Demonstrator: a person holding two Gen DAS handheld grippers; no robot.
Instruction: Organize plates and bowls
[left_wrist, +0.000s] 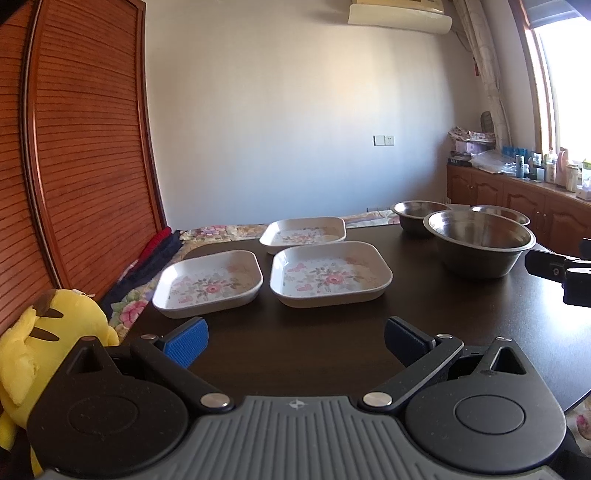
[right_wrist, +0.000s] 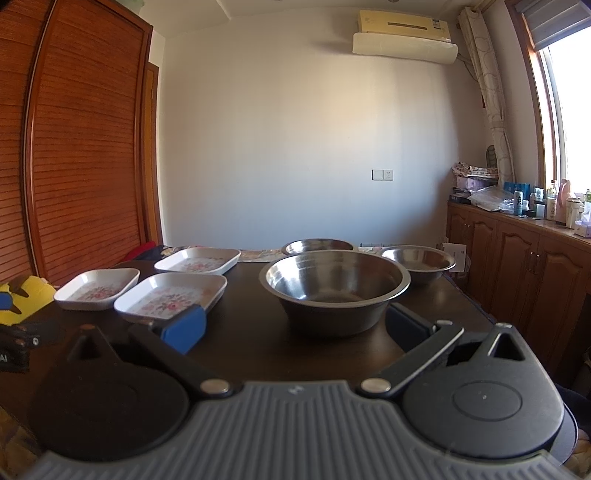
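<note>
Ahead, left claw (left_wrist: 295, 341) spread wide — floral plates (left_wrist: 330, 273) beyond, right claw (right_wrist: 295, 326) likewise — steel bowl (right_wrist: 334, 286) just ahead

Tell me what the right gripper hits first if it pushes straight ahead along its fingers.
Most likely the large steel bowl: it sits dead ahead of the open right gripper, centred between its fingers. Nothing lies between them on the dark table, though the exact depth is unclear.

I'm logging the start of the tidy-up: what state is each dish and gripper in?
Left gripper: open, empty.
Right gripper: open, empty.
Three floral square plates: upright, empty, unstacked.
Large steel bowl: upright, empty.
Two smaller steel bowls: upright, unstacked, behind it.
</note>
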